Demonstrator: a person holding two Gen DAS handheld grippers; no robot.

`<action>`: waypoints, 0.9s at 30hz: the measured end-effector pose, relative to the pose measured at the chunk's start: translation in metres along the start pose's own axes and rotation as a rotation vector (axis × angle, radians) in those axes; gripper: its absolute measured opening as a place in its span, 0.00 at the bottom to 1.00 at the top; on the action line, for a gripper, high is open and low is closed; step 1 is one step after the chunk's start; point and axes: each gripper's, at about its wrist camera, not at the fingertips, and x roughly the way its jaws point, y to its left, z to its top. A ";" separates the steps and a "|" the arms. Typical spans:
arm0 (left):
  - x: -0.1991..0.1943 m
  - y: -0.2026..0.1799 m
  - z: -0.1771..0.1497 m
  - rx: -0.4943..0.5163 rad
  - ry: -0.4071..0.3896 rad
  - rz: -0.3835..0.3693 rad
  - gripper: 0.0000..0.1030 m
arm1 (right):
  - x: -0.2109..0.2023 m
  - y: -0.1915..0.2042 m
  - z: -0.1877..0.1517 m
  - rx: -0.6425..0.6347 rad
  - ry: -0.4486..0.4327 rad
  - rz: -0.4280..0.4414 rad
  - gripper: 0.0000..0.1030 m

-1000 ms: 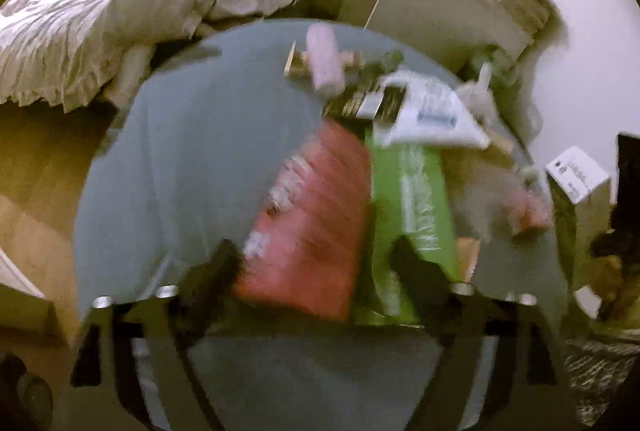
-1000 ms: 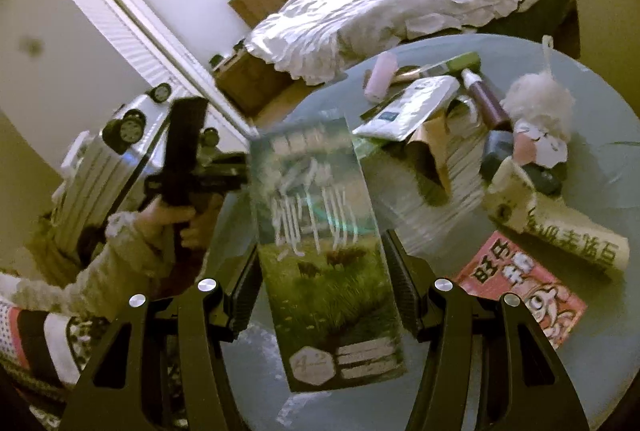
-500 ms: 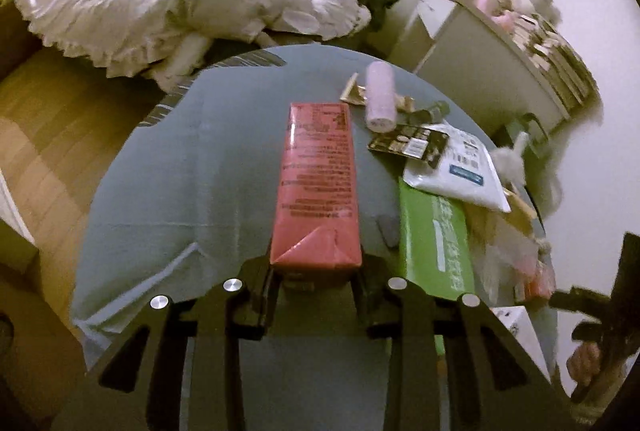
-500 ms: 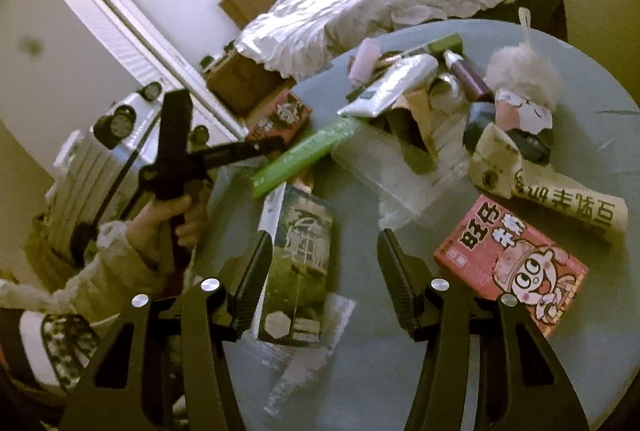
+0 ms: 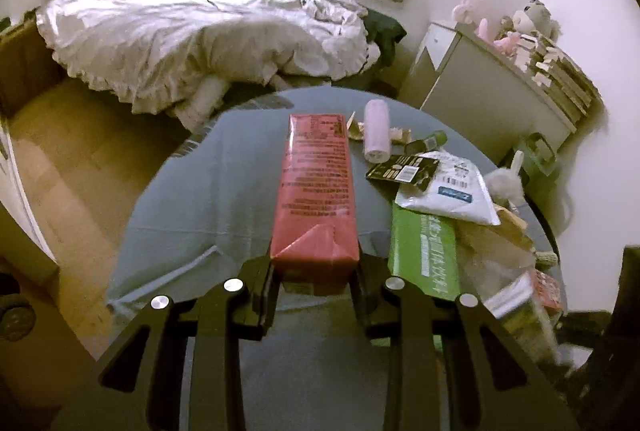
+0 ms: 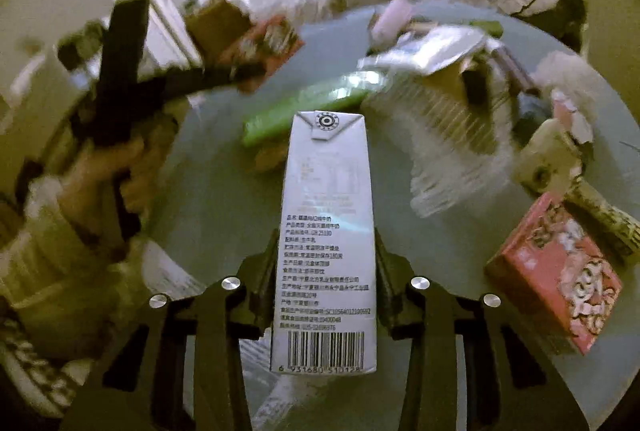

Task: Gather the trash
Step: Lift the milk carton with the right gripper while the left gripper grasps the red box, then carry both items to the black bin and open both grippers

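— Where are you in the job?

— Mid-collection, I'd say. The table (image 5: 208, 207) spreads out ahead of both my grippers, and most of the litter lies on it unpicked. My left gripper (image 5: 316, 271) is clamped on the red carton (image 5: 316, 191); its fingers press the carton's near end from both sides, and the carton juts straight forward above the cloth. My right gripper (image 6: 326, 271) grasps the grey carton (image 6: 326, 231) the same way, barcode end toward me, folded top pointing away.

— So both hands are full. What's left on the table?

— To the right of my left gripper, a green box (image 5: 428, 255) just beside the red carton, with a white pouch (image 5: 452, 191) overlapping its far end. Farther ahead, a pink roll (image 5: 376, 131) and a small black packet (image 5: 404, 171) near it. From my right gripper I see a red snack box (image 6: 560, 271) low on the right, well apart from the grey carton.

— And the next move?

— Carrying both cartons off to wherever the trash goes — I can't see a bin or bag in either view, so I cannot tell which way. It calls for a firm squeeze, since each carton is held by one end only and could tip downward. Then back for the green box, I reckon.
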 end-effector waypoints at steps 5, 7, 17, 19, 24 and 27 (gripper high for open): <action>-0.024 -0.011 -0.001 -0.015 -0.048 -0.035 0.30 | -0.045 -0.025 0.011 0.106 -0.170 0.142 0.39; -0.034 -0.023 0.003 -0.010 -0.072 -0.064 0.30 | -0.063 -0.030 0.016 0.124 -0.231 0.152 0.39; -0.046 -0.117 0.028 0.100 -0.112 -0.245 0.30 | -0.172 -0.105 0.016 0.289 -0.549 0.069 0.39; -0.037 -0.143 0.033 0.130 -0.102 -0.293 0.30 | -0.190 -0.121 0.006 0.324 -0.598 0.039 0.39; -0.012 -0.207 0.036 0.204 -0.069 -0.392 0.30 | -0.227 -0.166 -0.020 0.425 -0.709 -0.049 0.39; 0.006 -0.247 0.035 0.260 -0.047 -0.450 0.30 | -0.243 -0.195 -0.037 0.499 -0.764 -0.113 0.39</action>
